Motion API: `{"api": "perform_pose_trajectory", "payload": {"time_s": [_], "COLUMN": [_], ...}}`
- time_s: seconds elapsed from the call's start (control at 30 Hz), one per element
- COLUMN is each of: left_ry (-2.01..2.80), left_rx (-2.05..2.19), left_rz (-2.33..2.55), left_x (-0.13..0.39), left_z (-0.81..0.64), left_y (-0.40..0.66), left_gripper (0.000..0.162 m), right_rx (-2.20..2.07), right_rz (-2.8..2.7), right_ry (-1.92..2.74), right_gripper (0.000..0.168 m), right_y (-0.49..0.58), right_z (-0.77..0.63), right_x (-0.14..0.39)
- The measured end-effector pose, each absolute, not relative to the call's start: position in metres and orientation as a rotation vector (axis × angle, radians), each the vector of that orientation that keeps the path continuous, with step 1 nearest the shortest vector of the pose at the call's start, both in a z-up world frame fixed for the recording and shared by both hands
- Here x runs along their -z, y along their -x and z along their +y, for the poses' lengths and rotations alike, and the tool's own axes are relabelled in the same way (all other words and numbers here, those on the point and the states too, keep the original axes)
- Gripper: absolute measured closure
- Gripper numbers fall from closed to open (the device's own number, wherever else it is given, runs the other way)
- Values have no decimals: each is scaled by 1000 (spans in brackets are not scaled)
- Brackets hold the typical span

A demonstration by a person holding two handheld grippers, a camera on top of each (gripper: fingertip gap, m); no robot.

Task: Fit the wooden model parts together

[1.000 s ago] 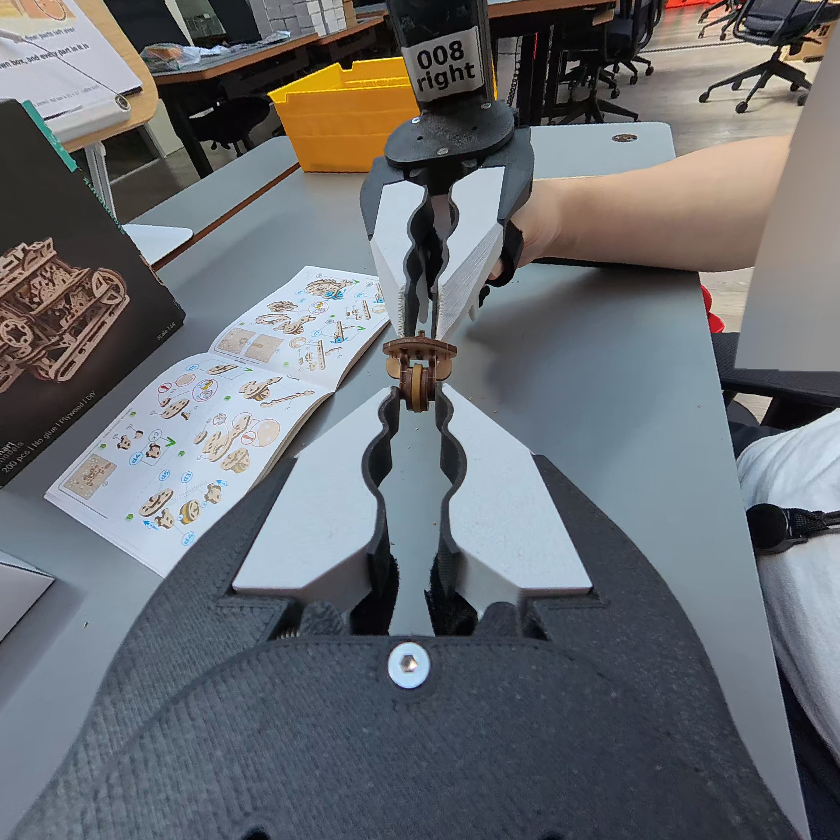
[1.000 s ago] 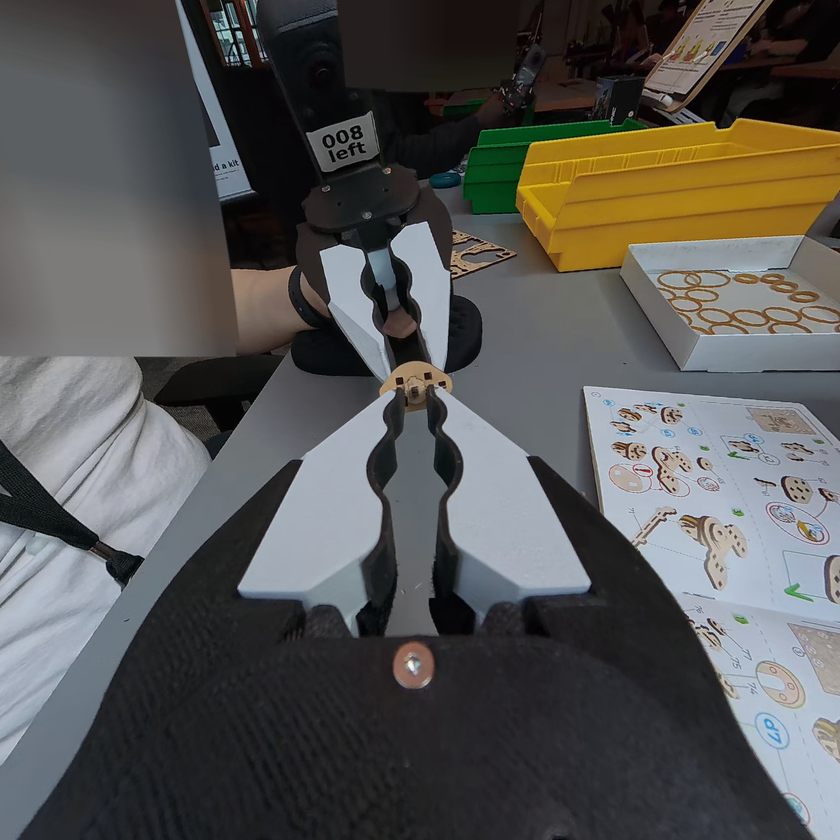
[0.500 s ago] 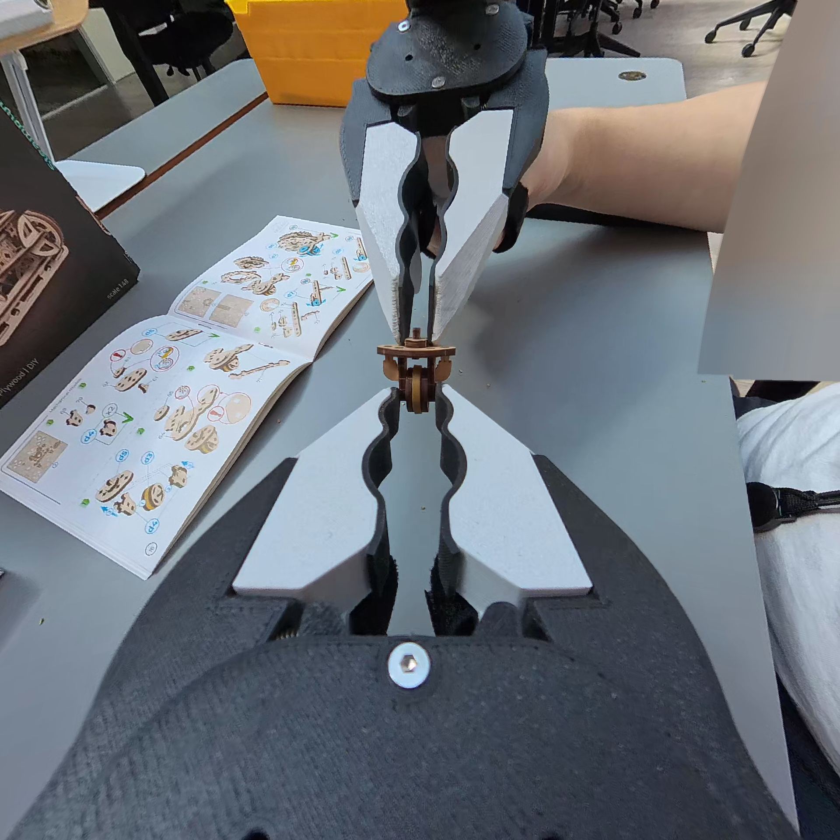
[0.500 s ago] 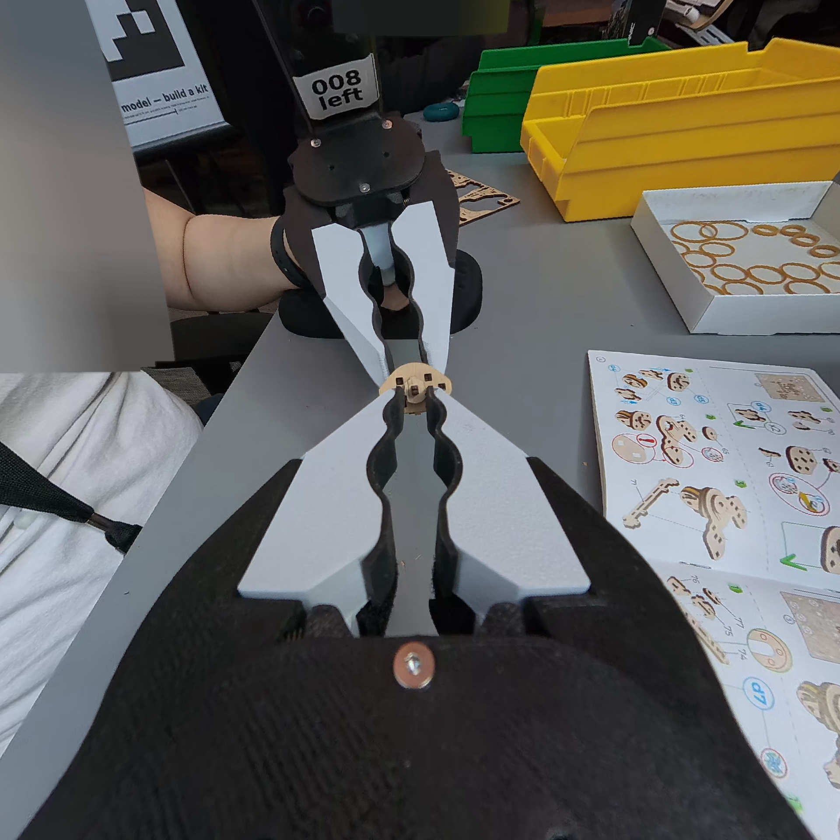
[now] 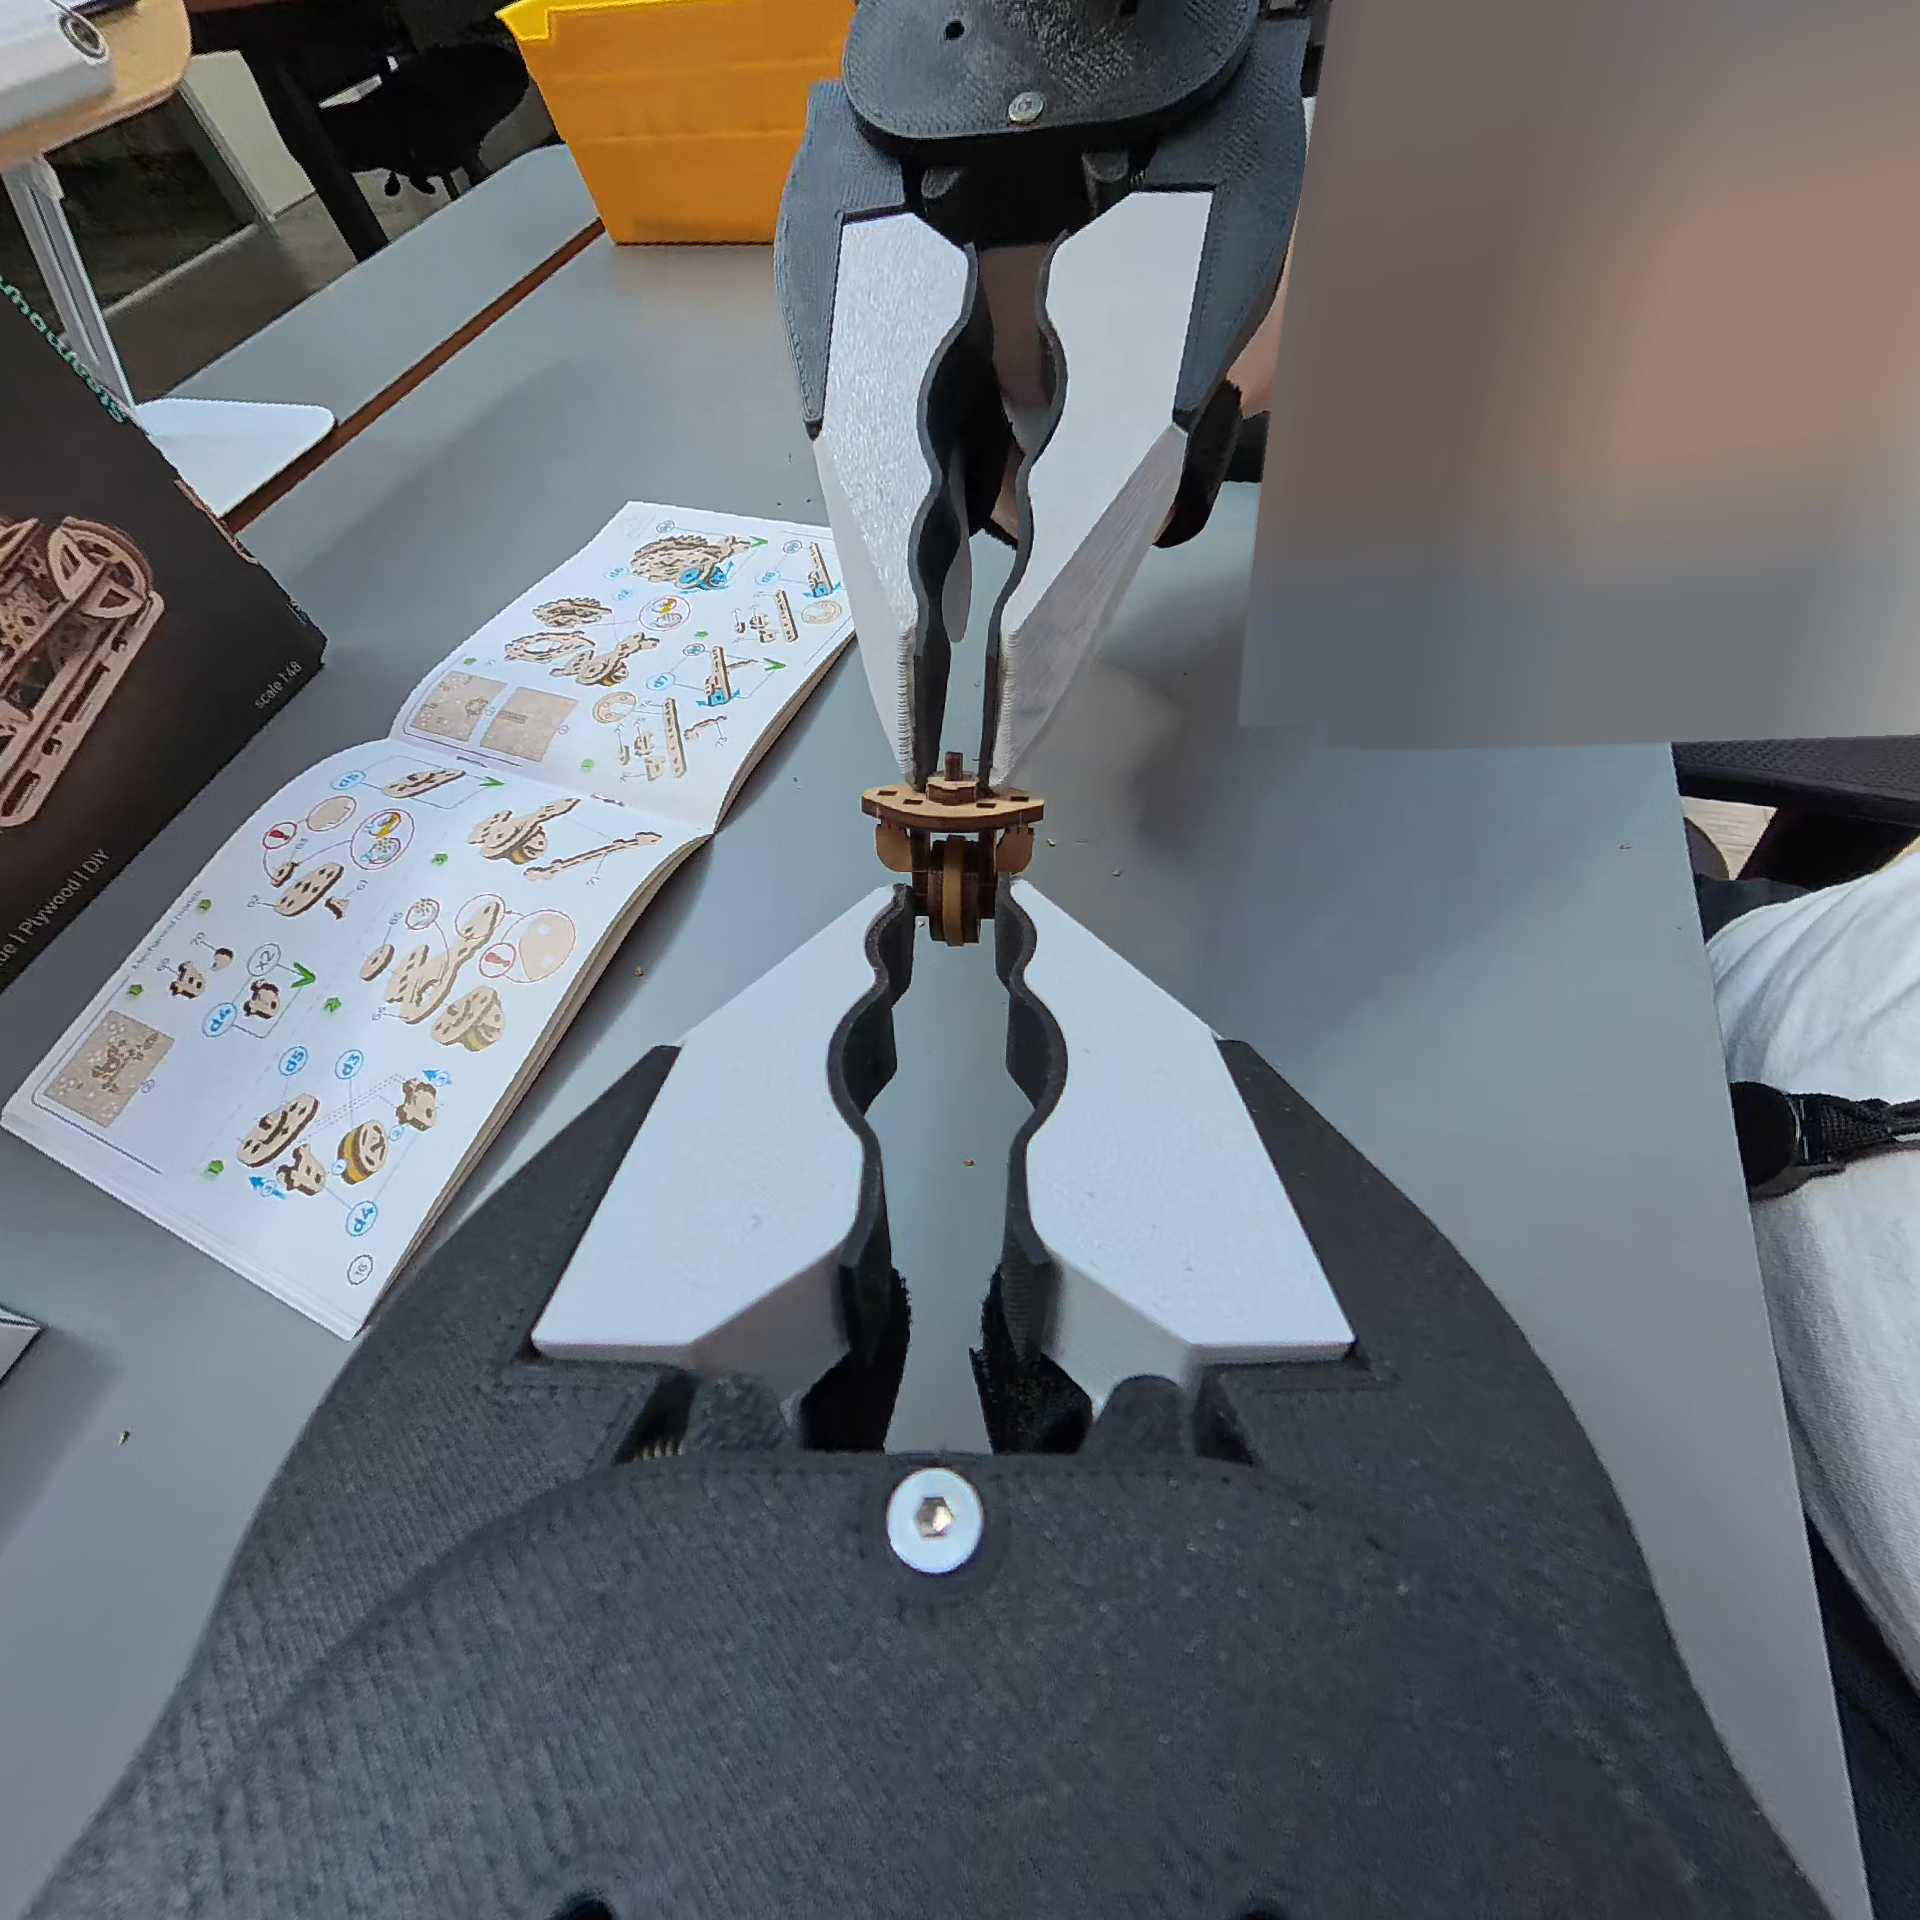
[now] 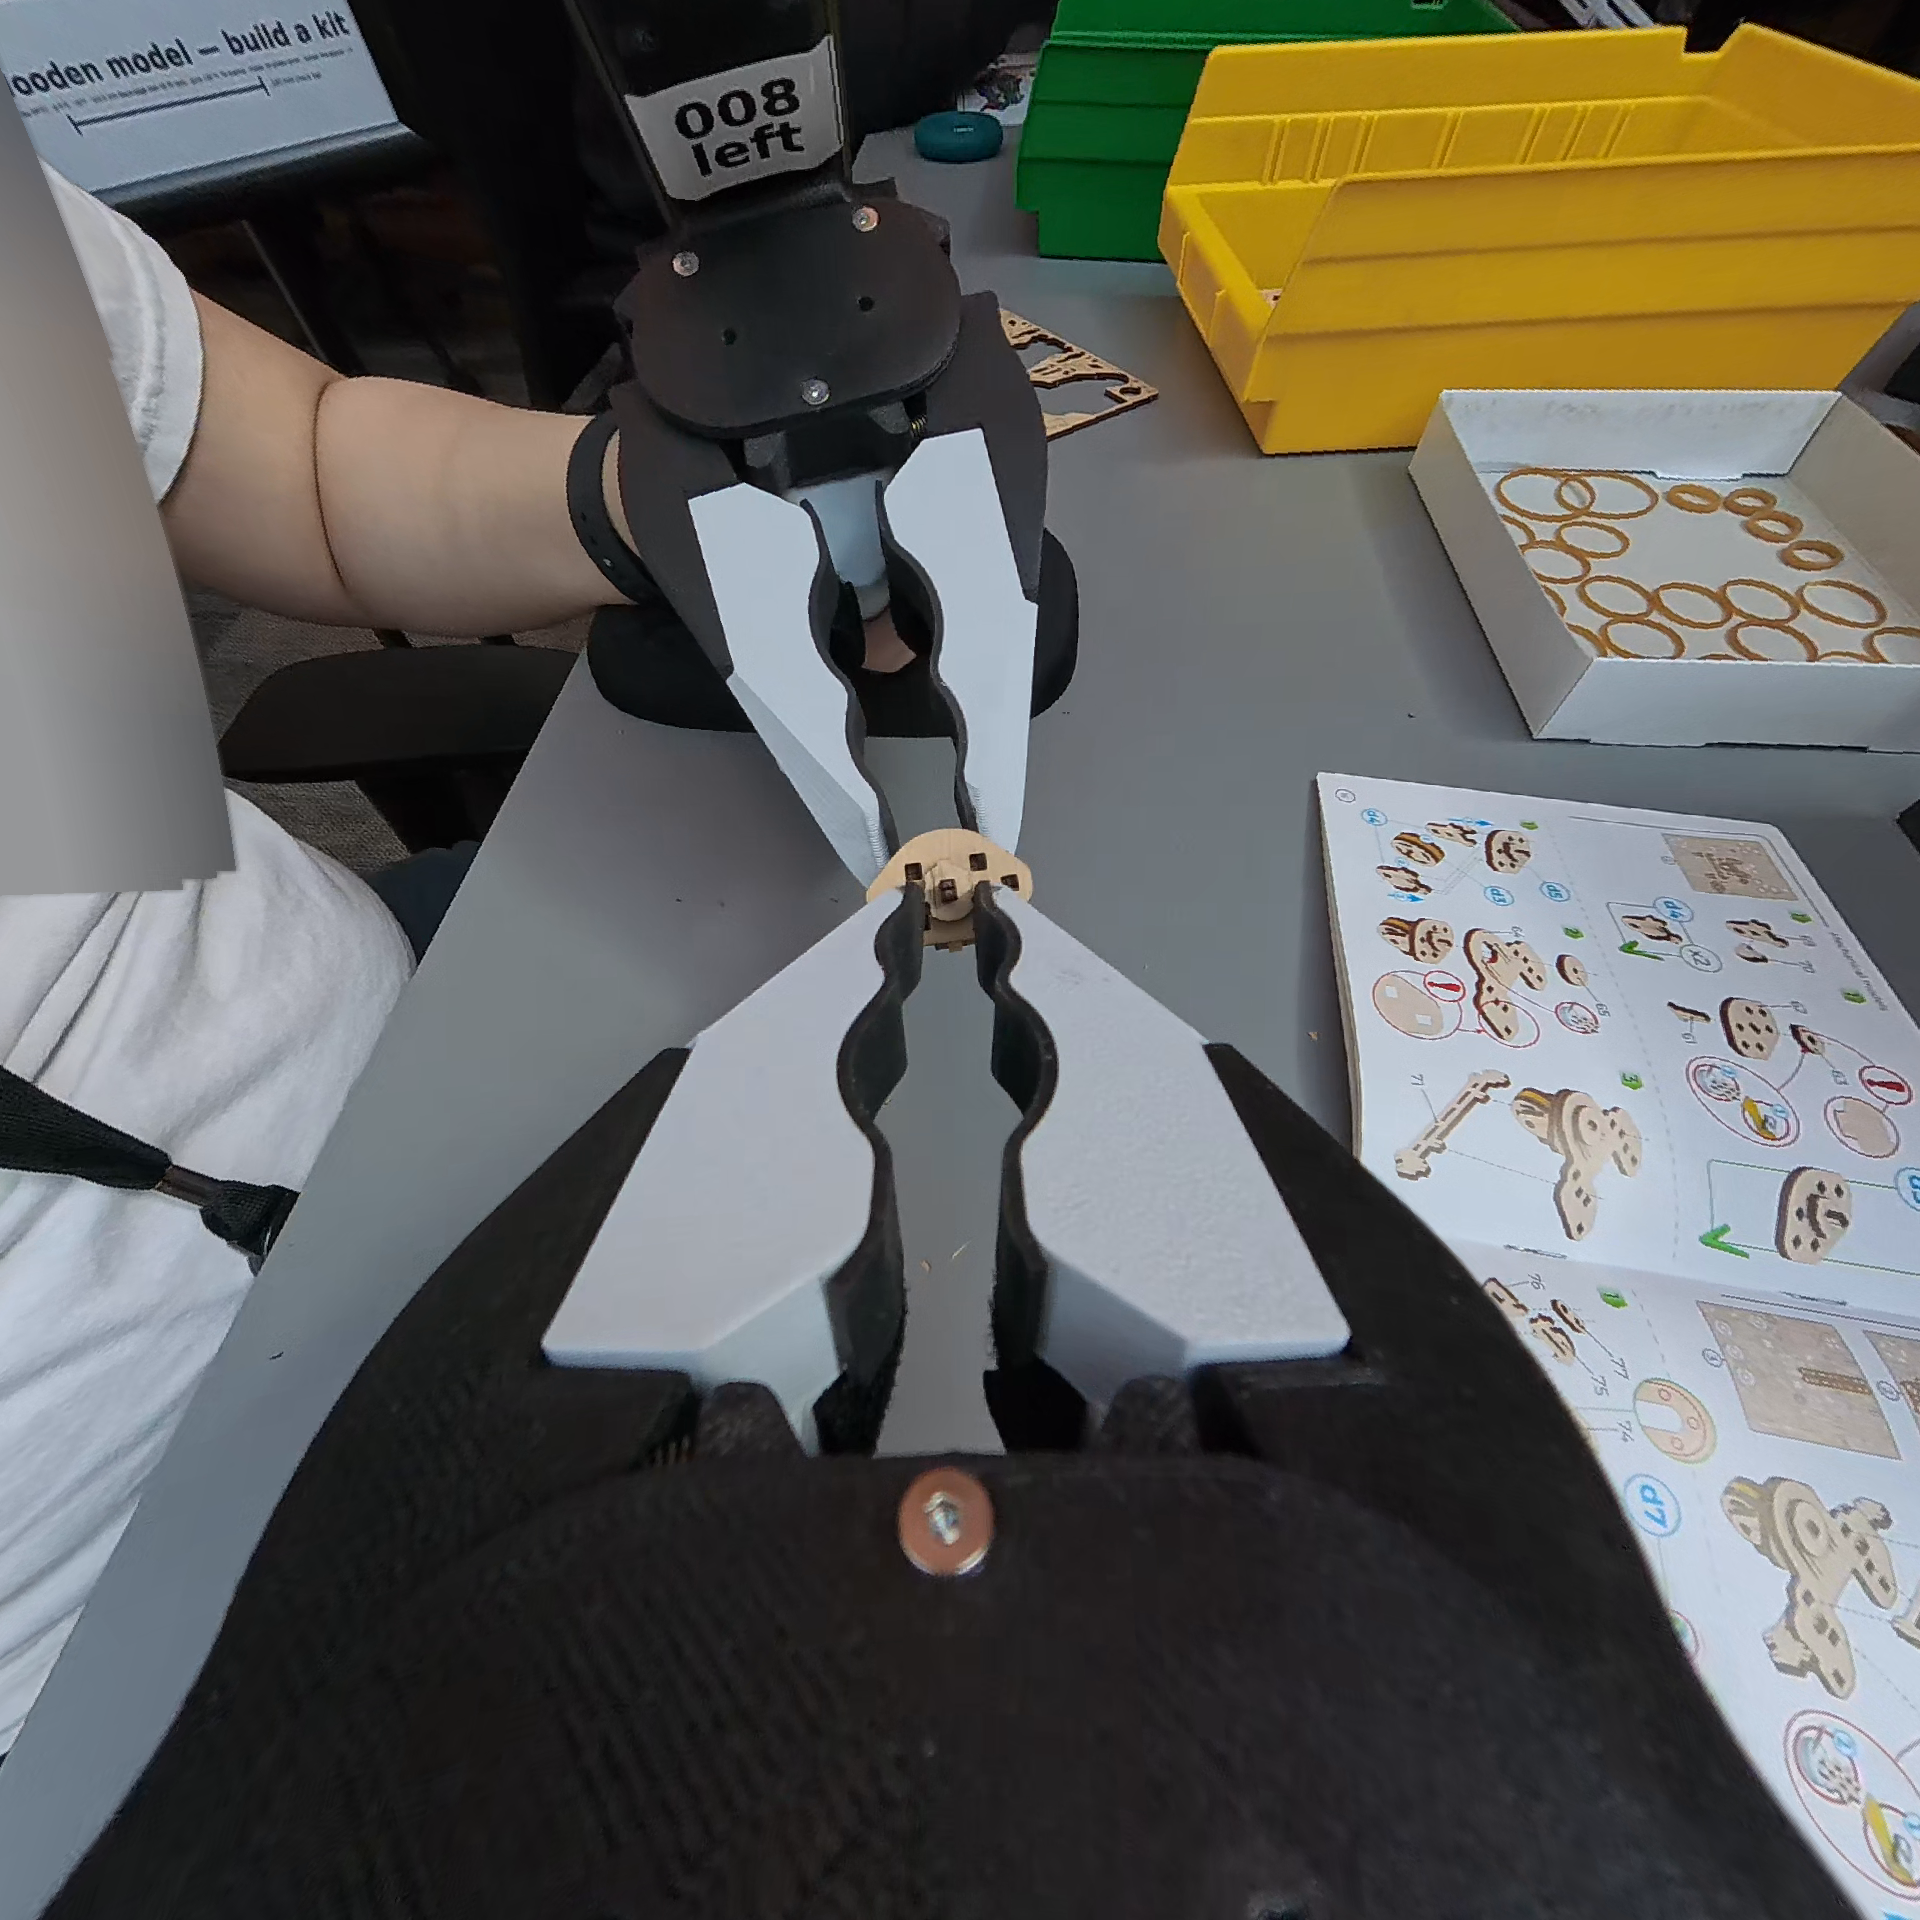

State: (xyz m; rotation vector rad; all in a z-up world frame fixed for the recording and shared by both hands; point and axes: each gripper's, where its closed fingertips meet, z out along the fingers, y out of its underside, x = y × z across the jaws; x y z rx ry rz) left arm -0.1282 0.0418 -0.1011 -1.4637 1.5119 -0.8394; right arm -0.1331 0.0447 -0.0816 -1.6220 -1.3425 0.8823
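A small wooden assembly (image 5: 951,808) hangs above the grey table (image 5: 1299,987) between the two grippers. It is a flat oval plate with round discs (image 5: 948,899) under it. My left gripper (image 5: 951,906) is shut on the discs. My right gripper (image 5: 954,767) comes from above, its tips closed around a small peg (image 5: 951,781) on top of the plate. In the right wrist view, my right gripper (image 6: 948,920) pinches that peg (image 6: 948,902) against the plate (image 6: 1003,878). The left gripper (image 6: 925,831) meets it from the far side.
An open instruction booklet (image 5: 416,914) lies left of the grippers and also shows in the right wrist view (image 6: 1621,1143). A black kit box (image 5: 94,665) stands at far left. A white tray of wooden rings (image 6: 1683,582), yellow bins (image 6: 1538,229), a green bin (image 6: 1101,135) and a cut wooden sheet (image 6: 1081,374) lie beyond. My left and right fingertips are right by each other.
Both grippers have tilted and come lower over the table, still joined at the wooden assembly. The right gripper now looms closer and steeper above the plate. Both grips hold unchanged.
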Motion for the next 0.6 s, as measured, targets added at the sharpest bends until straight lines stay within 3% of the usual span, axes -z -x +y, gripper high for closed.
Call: {"api": "perform_pose_trajectory", "payload": {"time_s": [0.6], "left_ry": [1311], "left_rx": [770], "left_rz": [1466], "left_x": [85], "left_z": [40], "left_y": [129], "left_gripper": [149], "right_rx": [-741], "right_rz": [-1375], "right_ry": [1504], "right_gripper": [154], "right_y": [136], "right_z": [38], "right_x": [64]}}
